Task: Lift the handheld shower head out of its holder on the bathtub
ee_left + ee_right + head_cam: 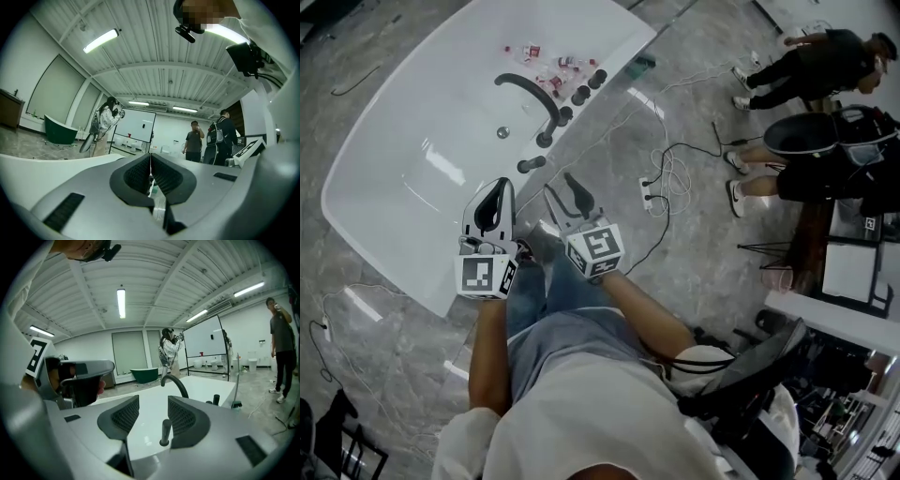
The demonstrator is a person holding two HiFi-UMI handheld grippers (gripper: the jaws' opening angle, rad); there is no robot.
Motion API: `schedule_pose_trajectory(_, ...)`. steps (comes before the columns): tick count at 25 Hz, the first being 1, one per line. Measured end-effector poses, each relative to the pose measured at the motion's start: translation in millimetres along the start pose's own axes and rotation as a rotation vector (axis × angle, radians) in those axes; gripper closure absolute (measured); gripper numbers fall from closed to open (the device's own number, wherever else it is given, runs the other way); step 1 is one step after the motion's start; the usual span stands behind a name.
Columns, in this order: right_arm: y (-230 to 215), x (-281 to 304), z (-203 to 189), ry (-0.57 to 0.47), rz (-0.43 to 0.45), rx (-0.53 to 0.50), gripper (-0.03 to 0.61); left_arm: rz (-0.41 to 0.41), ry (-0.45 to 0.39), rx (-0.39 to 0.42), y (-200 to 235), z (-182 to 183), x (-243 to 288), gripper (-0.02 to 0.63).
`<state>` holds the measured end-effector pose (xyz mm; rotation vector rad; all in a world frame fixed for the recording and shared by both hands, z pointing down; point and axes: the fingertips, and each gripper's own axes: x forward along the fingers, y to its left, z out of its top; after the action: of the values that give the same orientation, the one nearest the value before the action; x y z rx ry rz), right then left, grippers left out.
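The handheld shower head (531, 164) is a short dark stick standing upright in its holder on the white bathtub's rim (609, 75). In the right gripper view the shower head (165, 431) stands just ahead of the jaws, in line with the gap and untouched. My right gripper (570, 195) (153, 411) is open and hovers near the rim, short of the shower head. Over the tub's near edge, my left gripper (495, 202) (150, 164) is shut with nothing in it. The black arched faucet (530, 92) (176, 383) rises further along the rim.
Several dark knobs (586, 86) (216, 399) line the rim beyond the faucet. Small bottles (546, 66) lie in the tub. Cables and a power strip (649, 192) lie on the floor to the right. People (806, 66) are at the far right.
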<state>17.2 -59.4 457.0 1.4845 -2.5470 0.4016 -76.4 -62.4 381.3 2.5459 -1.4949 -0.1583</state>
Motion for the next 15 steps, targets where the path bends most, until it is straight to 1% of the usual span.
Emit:
schedule_pose_trajectory(2,-8,18,-35,0.029,-0.023,0.000,0.393,0.017,-0.014,0.030,12,-23,7,0.595)
schedule_pose_trajectory(4,-20,41,-76,0.051,-0.040,-0.001,0.389,0.038,-0.008,0.050,25,-57,16,0.595)
schedule_pose_trajectory(7,-45,82,-144,0.094,-0.067,0.013,0.373,0.076,0.013,0.048,40,-106,28,0.595)
schedule_pose_trajectory(9,-63,115,-185,0.132,-0.089,0.021,0.360,0.097,0.023,0.036,49,-130,37,0.595)
schedule_pose_trajectory(11,-75,146,-214,0.158,-0.099,0.026,0.354,0.108,0.027,0.030,54,-149,47,0.595)
schedule_pose_trajectory(13,-79,171,-236,0.171,-0.098,0.029,0.354,0.108,0.034,0.022,58,-166,53,0.595)
schedule_pose_trajectory(15,-82,192,-254,0.185,-0.094,0.012,0.356,0.110,0.046,0.014,61,-181,57,0.594)
